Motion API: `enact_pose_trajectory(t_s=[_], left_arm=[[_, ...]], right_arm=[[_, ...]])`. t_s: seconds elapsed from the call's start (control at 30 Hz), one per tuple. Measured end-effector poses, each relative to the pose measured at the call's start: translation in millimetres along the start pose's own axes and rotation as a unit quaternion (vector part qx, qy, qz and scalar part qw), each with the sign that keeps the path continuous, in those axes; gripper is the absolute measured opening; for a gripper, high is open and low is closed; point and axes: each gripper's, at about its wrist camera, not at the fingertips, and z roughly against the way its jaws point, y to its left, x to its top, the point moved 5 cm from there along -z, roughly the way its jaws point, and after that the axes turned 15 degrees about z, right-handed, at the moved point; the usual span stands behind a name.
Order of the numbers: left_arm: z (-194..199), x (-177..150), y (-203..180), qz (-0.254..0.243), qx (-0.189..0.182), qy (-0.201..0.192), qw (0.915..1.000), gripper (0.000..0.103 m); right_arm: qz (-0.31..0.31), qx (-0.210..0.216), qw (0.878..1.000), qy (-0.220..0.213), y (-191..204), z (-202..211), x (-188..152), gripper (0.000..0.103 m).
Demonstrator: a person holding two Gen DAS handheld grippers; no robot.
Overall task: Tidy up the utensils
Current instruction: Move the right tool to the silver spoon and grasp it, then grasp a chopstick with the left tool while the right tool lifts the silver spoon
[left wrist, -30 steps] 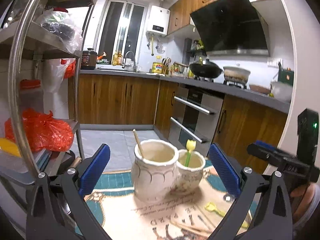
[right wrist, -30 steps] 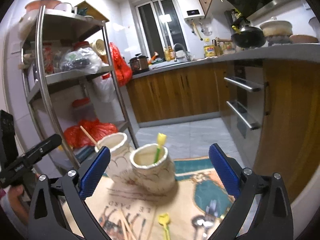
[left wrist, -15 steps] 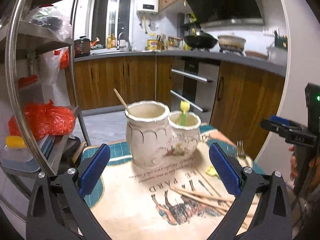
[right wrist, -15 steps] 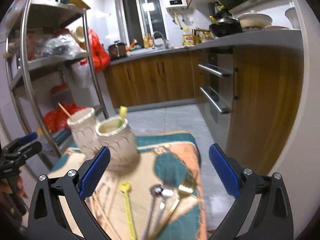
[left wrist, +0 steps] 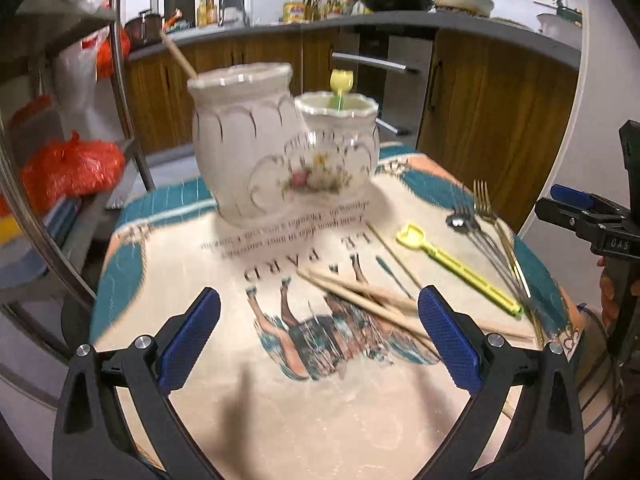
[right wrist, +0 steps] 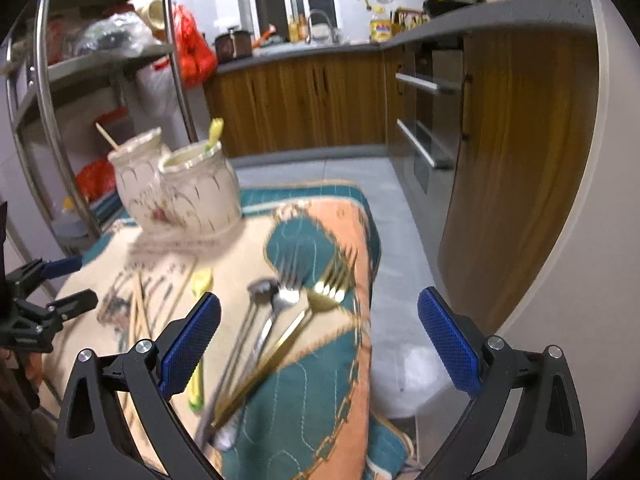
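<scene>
Both claws are spread wide with nothing between the pads: the left gripper (left wrist: 319, 340) hangs over the near middle of the table (left wrist: 280, 412), the right gripper (right wrist: 319, 340) over its right edge. The loose utensils lie on the right half: chopsticks (left wrist: 360, 296) nearest the middle, a yellow pick (left wrist: 456, 268) beside them, and a gold fork (right wrist: 296, 328) tangled with a spoon (right wrist: 264, 320) and a silver fork (right wrist: 286, 276) close to the right edge. That overlap is the likely trouble, since closing on one handle may drag a neighbour along or push it over the edge onto the floor. The pieces lie flat, so pads could skid off them. Two jars (left wrist: 248, 140) touch at the far edge, each already holding a stick; a lean could tip one. The metal rack (right wrist: 44, 92) crowds the left side.
</scene>
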Motion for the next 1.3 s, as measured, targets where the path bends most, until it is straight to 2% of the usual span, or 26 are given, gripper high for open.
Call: enact_pose_trajectory(t_s=[0.17, 0.2, 0.27, 0.33, 0.43, 0.47, 0.53, 0.7, 0.77, 0.83, 0.93, 1.17, 1.3], left_arm=[[-5, -7, -4, 0.006, -0.003, 0.013, 0.9999, 0.097], [-5, -7, -5, 0.007, -0.003, 0.014, 0.9999, 0.097], [-5, -7, -5, 0.009, -0.005, 0.014, 0.9998, 0.097], [-6, -7, -6, 0.01, -0.005, 0.014, 0.9998, 0.097], [-8, -8, -7, 0.006, -0.003, 0.016, 0.9998, 0.096], [-8, -8, -7, 0.005, -0.001, 0.017, 0.9998, 0.096], [-8, -9, -5, 0.008, 0.0, 0.022, 0.9997, 0.092], [-10, -10, -4, 0.032, -0.006, 0.031, 0.999, 0.082], [-13, -9, -5, 0.044, -0.001, 0.038, 0.9983, 0.075], [-17, -10, -7, 0.055, -0.001, 0.044, 0.9975, 0.059], [-26, -15, -10, 0.066, 0.004, 0.065, 0.9957, 0.048], [-32, -14, -20, 0.076, 0.012, 0.076, 0.9941, 0.045], [-41, -6, -19, 0.102, 0.012, 0.089, 0.9908, 0.044]], right_arm=[[-0.017, 0.012, 0.999, 0.025, -1, -14, -7, 0.094], [-0.017, 0.018, 0.999, 0.028, 1, -16, -6, 0.09], [-0.014, 0.031, 0.999, 0.032, 8, -19, -3, 0.08], [-0.009, 0.044, 0.998, 0.038, 18, -24, 1, 0.061], [0.014, 0.069, 0.996, 0.053, 39, -32, 7, 0.043], [0.023, 0.076, 0.995, 0.06, 46, -36, 8, 0.04], [0.039, 0.083, 0.993, 0.076, 58, -44, 8, 0.029], [0.057, 0.073, 0.99, 0.102, 65, -59, 3, 0.019], [0.059, 0.068, 0.991, 0.098, 65, -63, 3, 0.012], [0.059, 0.068, 0.992, 0.094, 64, -63, 3, 0.009], [0.055, 0.074, 0.992, 0.085, 62, -62, 3, 0.004], [0.047, 0.087, 0.993, 0.058, 58, -55, 6, 0.002], [0.038, 0.097, 0.993, 0.047, 56, -52, 7, 0.002]])
